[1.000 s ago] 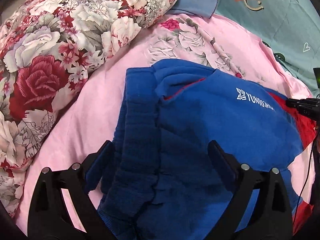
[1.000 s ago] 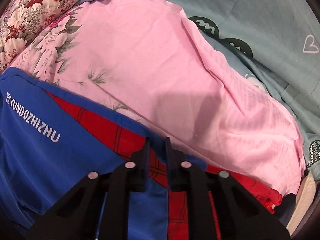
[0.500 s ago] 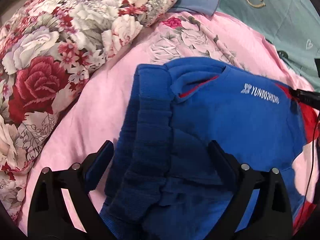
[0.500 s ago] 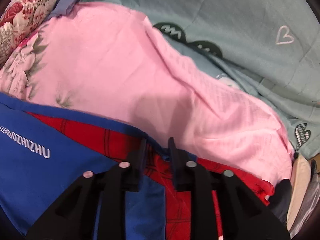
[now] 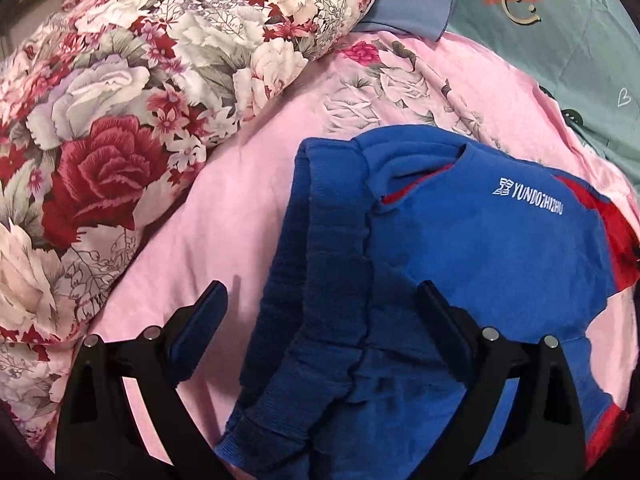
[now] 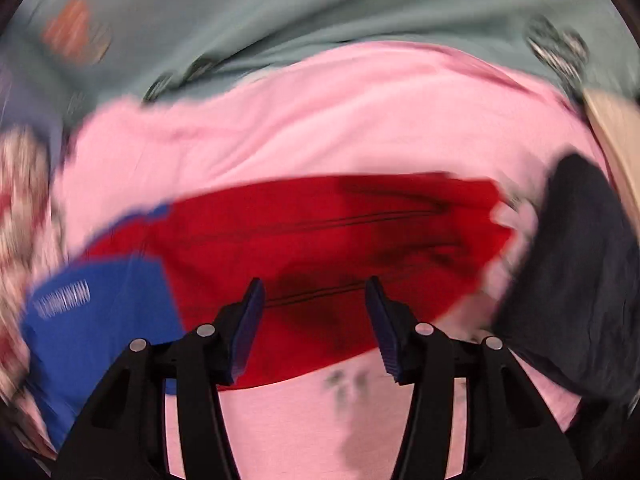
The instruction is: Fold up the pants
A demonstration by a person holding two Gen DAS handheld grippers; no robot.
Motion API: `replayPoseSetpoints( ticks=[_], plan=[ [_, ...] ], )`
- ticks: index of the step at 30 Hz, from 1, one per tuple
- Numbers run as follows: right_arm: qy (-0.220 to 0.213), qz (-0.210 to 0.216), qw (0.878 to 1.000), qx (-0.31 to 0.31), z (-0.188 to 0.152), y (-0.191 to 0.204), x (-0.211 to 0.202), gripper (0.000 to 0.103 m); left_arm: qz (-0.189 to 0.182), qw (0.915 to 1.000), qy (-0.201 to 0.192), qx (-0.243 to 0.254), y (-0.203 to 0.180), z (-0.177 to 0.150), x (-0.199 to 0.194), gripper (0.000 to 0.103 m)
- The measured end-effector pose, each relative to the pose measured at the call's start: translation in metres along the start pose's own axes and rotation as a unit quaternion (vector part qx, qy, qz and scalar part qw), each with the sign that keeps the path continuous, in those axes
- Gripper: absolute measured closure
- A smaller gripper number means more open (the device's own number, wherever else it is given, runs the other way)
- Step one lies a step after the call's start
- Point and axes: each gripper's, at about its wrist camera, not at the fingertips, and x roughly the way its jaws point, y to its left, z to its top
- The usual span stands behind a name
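The blue and red pants (image 5: 460, 264) lie folded on the pink sheet (image 5: 240, 216), ribbed waistband to the left, white lettering on top. My left gripper (image 5: 322, 308) is open and empty, its fingers spread just above the waistband end. In the blurred right wrist view the red part of the pants (image 6: 320, 240) lies flat, with the blue part at the left. My right gripper (image 6: 314, 312) is open and empty above the red part's near edge.
A rolled floral quilt (image 5: 120, 100) lies left of the pants. A teal sheet (image 5: 560, 40) covers the far side and also shows in the right wrist view (image 6: 320, 12). A dark garment (image 6: 576, 280) lies right of the pants.
My right gripper has opened, let go of the red fabric and swung back fast, blurring its view. My left gripper has stayed open and shifted slightly left of the pants.
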Motion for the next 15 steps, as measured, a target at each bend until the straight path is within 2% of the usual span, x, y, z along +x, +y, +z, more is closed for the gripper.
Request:
replayPoseSetpoints(
  ticks=[2,3,5,9,12,13,14,15],
  plan=[
    [-0.025,-0.035,0.999,0.031,0.009,-0.025,-0.01,0.044,0.001,1.0,0.004,-0.001,0.0,0.0,0.003,0.007],
    [-0.039,-0.062,0.997,0.035,0.014,-0.038,-0.014,0.041,-0.002,1.0,0.007,-0.003,0.0,0.001,0.004,0.007],
    [-0.049,-0.09,0.994,0.032,0.018,-0.051,-0.015,0.04,-0.009,0.9998,0.014,-0.007,0.001,0.001,0.007,0.007],
    [-0.025,-0.107,0.993,0.042,0.022,-0.06,0.007,0.04,-0.007,0.9998,0.016,-0.009,0.001,0.0,0.01,0.007],
    [-0.007,-0.088,0.995,0.048,0.02,-0.063,0.024,0.04,-0.004,0.9998,0.018,-0.006,0.001,0.0,0.012,0.007],
    [0.004,-0.074,0.996,0.055,0.021,-0.063,0.034,0.044,-0.003,0.9998,0.018,-0.005,0.001,0.0,0.013,0.007],
    [-0.004,-0.082,0.995,0.056,0.022,-0.062,0.036,0.047,-0.002,0.9998,0.02,-0.004,0.002,0.0,0.014,0.007],
    [-0.011,-0.089,0.995,0.05,0.024,-0.06,0.036,0.068,-0.002,0.9998,0.021,-0.005,0.002,0.001,0.014,0.007]
  ],
)
